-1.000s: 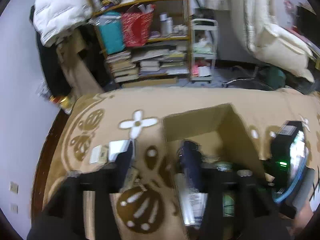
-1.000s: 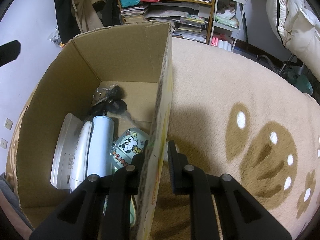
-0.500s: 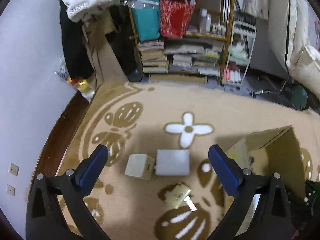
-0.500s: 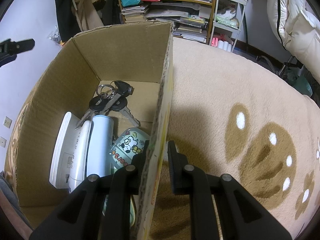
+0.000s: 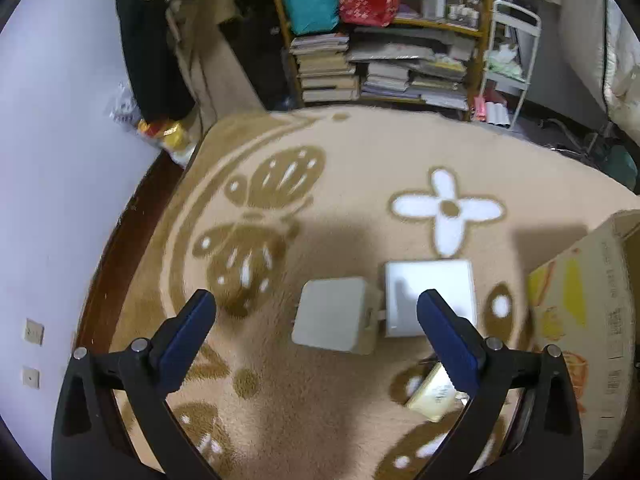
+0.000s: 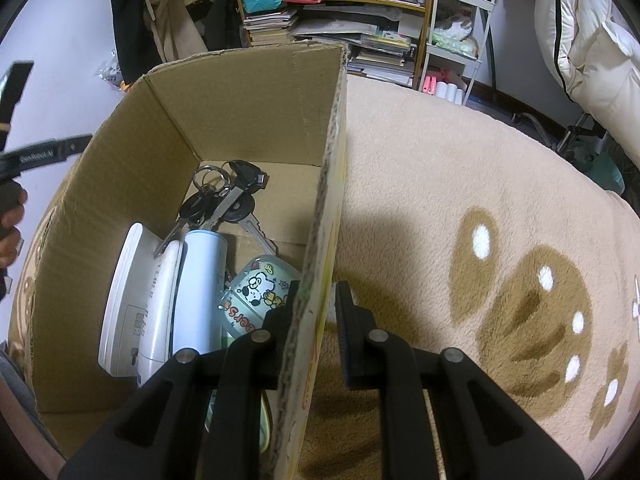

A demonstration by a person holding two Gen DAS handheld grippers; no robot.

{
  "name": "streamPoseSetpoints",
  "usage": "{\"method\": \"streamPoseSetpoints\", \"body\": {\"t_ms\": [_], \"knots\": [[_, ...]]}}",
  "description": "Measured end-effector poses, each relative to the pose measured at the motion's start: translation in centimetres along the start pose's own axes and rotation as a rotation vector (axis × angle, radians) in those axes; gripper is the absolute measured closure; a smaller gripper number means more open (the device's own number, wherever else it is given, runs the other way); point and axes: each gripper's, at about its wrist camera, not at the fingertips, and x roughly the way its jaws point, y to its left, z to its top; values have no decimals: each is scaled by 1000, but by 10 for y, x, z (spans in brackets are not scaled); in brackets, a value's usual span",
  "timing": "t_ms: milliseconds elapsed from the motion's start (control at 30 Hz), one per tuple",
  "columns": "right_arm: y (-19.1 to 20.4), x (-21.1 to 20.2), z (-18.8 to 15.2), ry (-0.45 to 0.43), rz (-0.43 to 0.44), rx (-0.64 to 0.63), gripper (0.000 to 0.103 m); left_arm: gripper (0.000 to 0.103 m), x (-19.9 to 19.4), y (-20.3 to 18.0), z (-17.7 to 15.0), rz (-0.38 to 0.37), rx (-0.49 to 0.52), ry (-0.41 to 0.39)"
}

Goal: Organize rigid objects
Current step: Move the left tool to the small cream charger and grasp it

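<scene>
A small yellowish box [image 5: 434, 394] lies partly hidden behind the left gripper [image 5: 316, 312], whose blue fingers are spread wide and empty above the rug [image 5: 360, 168]. Just past them, a cream box [image 5: 334, 316] touches a white box [image 5: 430, 298]. The right gripper [image 6: 316, 300] pinches the cardboard box [image 6: 240, 100] wall (keys [image 6: 224, 200], a cartoon tin [image 6: 256, 292] inside).
</scene>
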Motion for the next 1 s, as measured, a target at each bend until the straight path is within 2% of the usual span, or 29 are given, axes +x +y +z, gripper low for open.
{"method": "streamPoseSetpoints", "body": {"t_ms": [100, 233, 533, 600, 667, 700, 767, 800, 900, 1000], "knots": [[-1, 0, 1, 0, 0, 0, 87, 3, 15, 6, -7, 28, -8, 25], [-1, 0, 0, 0, 1, 1, 87, 3, 27, 14, -11, -17, -34, 51], [-1, 0, 0, 0, 0, 0, 87, 3, 35, 11, -15, -26, -11, 17], [-1, 0, 0, -1, 0, -1, 87, 9, 35, 13, -15, -53, -31, 14], [-1, 0, 0, 0, 0, 0, 87, 24, 34, 13, -13, -93, -42, 16], [-1, 0, -1, 0, 0, 0, 87, 26, 34, 11, -13, -101, -41, 15], [-1, 0, 0, 0, -1, 0, 87, 43, 33, 8, -14, -132, -37, 9], [-1, 0, 0, 0, -1, -1, 87, 47, 34, 9, -14, -164, -54, 20], [-3, 0, 0, 0, -1, -2, 87, 50, 35, 15, -14, -192, -108, 41], [-2, 0, 0, -1, 0, -1, 87, 50, 31, 11, -15, -124, -73, 31]]}}
